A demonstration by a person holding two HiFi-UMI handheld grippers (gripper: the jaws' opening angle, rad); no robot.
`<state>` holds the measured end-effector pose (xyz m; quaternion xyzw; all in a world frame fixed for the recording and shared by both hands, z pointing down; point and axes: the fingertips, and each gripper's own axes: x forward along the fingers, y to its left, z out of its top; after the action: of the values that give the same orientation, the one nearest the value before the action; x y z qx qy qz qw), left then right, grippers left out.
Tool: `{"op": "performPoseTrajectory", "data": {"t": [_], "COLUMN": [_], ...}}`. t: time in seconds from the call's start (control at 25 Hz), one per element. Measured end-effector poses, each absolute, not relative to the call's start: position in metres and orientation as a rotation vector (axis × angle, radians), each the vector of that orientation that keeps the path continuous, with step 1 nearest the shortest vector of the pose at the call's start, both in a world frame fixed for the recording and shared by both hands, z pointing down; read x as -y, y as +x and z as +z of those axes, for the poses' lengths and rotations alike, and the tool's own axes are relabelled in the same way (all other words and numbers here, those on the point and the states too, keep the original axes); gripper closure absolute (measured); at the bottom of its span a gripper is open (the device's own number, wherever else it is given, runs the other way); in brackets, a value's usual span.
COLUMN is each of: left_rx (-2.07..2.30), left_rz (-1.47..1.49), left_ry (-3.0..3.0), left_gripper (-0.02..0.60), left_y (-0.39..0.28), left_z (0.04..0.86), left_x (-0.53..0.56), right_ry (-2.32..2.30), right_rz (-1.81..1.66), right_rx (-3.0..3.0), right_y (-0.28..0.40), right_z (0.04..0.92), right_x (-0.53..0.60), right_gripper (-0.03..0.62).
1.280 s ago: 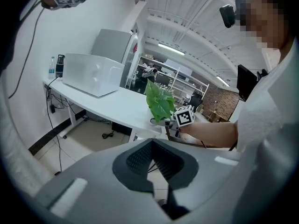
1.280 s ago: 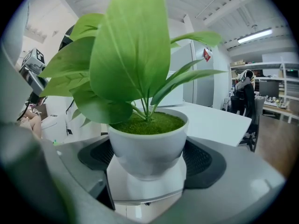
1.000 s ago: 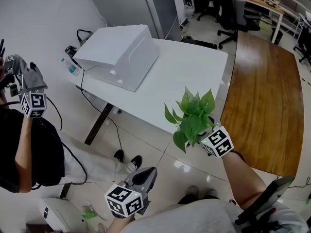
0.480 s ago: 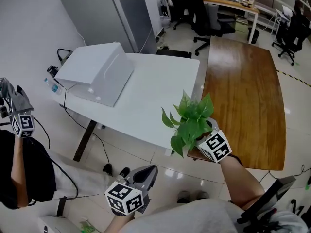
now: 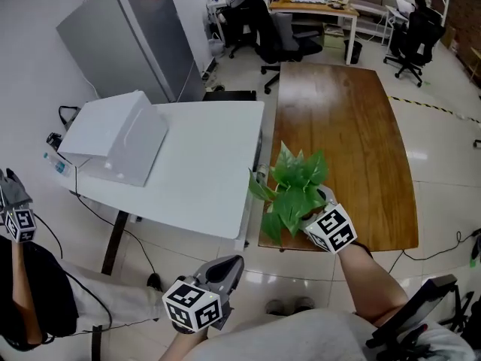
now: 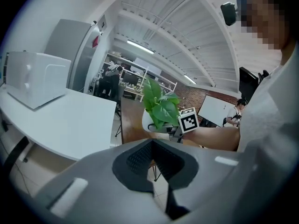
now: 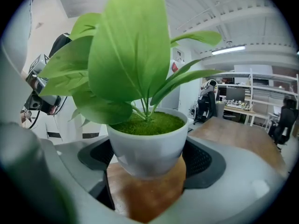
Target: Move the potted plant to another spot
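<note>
The potted plant (image 5: 291,185), green leaves in a white pot (image 7: 148,146), hangs above the near left corner of the brown wooden table (image 5: 342,134). My right gripper (image 5: 307,210) is shut on the pot, its dark pads (image 7: 202,160) pressing both sides. The wood shows right under the pot in the right gripper view. My left gripper (image 5: 231,265) is low over the floor, shut and holding nothing. In the left gripper view, the plant (image 6: 158,107) sits beyond my left gripper (image 6: 152,146).
A white table (image 5: 207,171) adjoins the wooden one on the left and bears a white box (image 5: 113,138). A grey cabinet (image 5: 124,32) stands behind. Another person (image 5: 22,292) stands at far left holding a gripper. Office chairs (image 5: 282,36) and desks fill the back.
The plant in my right gripper has moved from beside the white table to over the wooden table's near left corner. The left gripper has kept its pose. The other person has slid toward the left edge.
</note>
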<state>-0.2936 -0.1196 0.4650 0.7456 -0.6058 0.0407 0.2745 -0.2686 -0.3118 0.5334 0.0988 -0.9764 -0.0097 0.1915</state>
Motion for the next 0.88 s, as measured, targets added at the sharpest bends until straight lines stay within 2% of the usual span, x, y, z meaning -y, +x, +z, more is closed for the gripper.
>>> {"op": "performPoseTrajectory", "data": {"t": [0.88], "left_rx": [1.294], "left_rz": [0.210], "left_ry": [2.233], "left_gripper": [0.584], "left_y": [-0.182], "left_z": [0.477], "left_x": [0.191], "right_ry": [0.738], "right_rz": [0.055], "right_rx": [2.645], "right_y": [-0.087], "right_z": [0.535], "right_x": [0.372], "right_gripper": [0.137]}}
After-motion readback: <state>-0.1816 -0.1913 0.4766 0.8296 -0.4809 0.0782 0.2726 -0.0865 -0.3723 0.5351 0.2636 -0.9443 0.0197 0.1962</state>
